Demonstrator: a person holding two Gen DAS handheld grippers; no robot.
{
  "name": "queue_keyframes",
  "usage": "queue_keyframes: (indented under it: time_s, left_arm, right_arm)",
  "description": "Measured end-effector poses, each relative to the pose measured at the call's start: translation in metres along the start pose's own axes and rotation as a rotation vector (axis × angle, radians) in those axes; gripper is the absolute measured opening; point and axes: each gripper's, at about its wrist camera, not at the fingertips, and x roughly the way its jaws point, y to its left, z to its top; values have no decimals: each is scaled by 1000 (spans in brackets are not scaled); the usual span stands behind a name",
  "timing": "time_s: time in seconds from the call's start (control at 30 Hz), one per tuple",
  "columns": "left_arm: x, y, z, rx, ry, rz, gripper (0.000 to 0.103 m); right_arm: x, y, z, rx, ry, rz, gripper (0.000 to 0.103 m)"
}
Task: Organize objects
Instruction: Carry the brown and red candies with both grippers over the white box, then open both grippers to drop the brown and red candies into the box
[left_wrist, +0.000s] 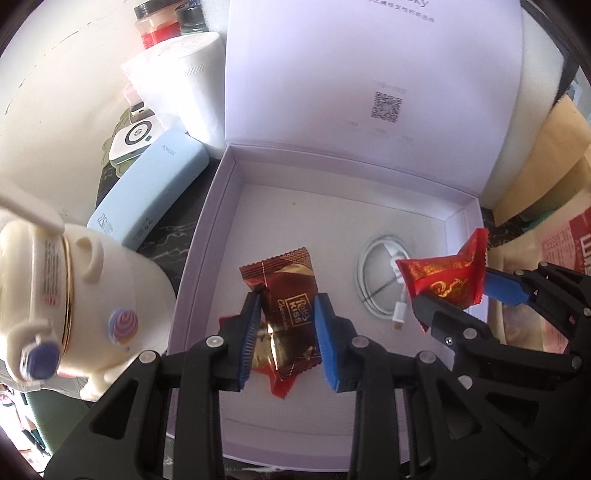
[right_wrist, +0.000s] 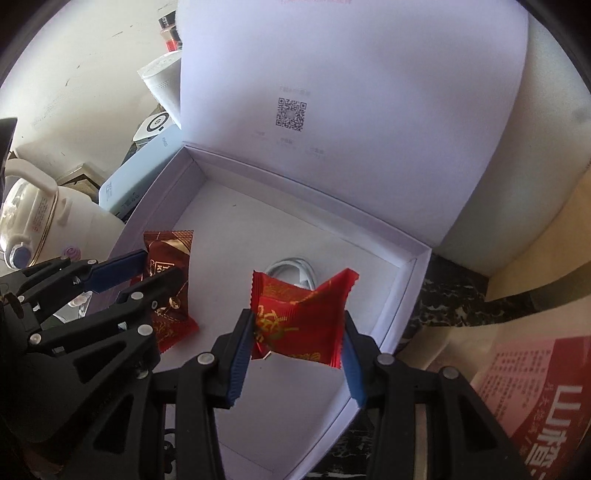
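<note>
A white box (left_wrist: 207, 236) stands open with its lid up, also in the right wrist view (right_wrist: 402, 291). My left gripper (left_wrist: 286, 332) is shut on a dark red chocolate wrapper (left_wrist: 284, 295) over the box's left half; the wrapper also shows in the right wrist view (right_wrist: 170, 295). My right gripper (right_wrist: 295, 343) is shut on a bright red candy wrapper (right_wrist: 299, 314) over the box's right side; the wrapper also shows in the left wrist view (left_wrist: 443, 277). A coiled white cable (left_wrist: 380, 291) lies on the box floor, partly hidden in the right wrist view (right_wrist: 295, 269).
A cream kettle-shaped container (left_wrist: 85, 295) stands left of the box. Behind it are a light blue case (left_wrist: 147, 188), a small white device (left_wrist: 131, 138), a paper roll (left_wrist: 184, 74) and jars (left_wrist: 159, 26). Brown paper bags with a red label (right_wrist: 535, 406) lie to the right.
</note>
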Motion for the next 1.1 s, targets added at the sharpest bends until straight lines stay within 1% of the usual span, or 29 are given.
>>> queue_keyframes:
  time_s: [0.17, 0.3, 0.6, 0.7, 0.77, 0.8, 1.1]
  left_arm:
    - [11, 1, 12, -1, -6, 7, 29]
    - [19, 0, 19, 11, -15, 27, 29]
    - [30, 3, 26, -2, -17, 42, 29]
    - [28, 4, 26, -9, -21, 45, 29]
    - [27, 4, 26, -14, -15, 50, 29]
    - [26, 5, 26, -16, -13, 49, 29]
    - [1, 4, 24, -41, -37, 50, 30]
  right_arm:
    - [8, -4, 8, 12, -2, -19, 44]
    - [12, -7, 12, 21, -9, -28, 44]
    - [16, -12, 17, 41, -4, -61, 45]
    - [15, -11, 17, 38, 0, -76, 48]
    - [11, -11, 17, 34, -7, -92, 54]
    - [9, -10, 17, 33, -10, -94, 55]
    - [-19, -11, 13, 33, -36, -90, 55]
